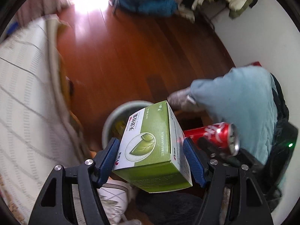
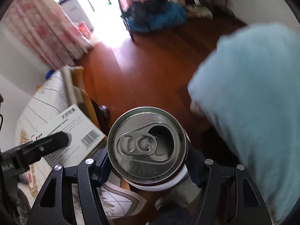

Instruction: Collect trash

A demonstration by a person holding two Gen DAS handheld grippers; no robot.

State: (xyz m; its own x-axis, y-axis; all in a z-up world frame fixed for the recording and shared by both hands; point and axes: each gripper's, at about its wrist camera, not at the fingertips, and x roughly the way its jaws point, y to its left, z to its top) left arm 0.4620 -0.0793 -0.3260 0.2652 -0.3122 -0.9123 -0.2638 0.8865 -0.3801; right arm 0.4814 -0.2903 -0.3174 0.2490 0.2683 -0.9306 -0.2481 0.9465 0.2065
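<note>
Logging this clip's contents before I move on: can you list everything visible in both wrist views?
medicine box: 1, green and white, clamped in left gripper
soda can: 1, red, opened, clamped in right gripper
trash bin: 1, grey, on floor behind box
wooden floor: 1, reddish brown
mattress: 1, white striped, left
curtain: 1, pink, upper left
blue bundle: 1, far floor
person's sleeve: 1, light blue, right
left gripper: black, blue pads
right gripper: black

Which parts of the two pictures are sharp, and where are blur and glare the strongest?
Left wrist view: the green box in the left gripper is sharp; the background clothing smears, and window glare washes out the floor at top. Right wrist view: the can top is crisp; the blue sleeve is heavily blurred.
</note>
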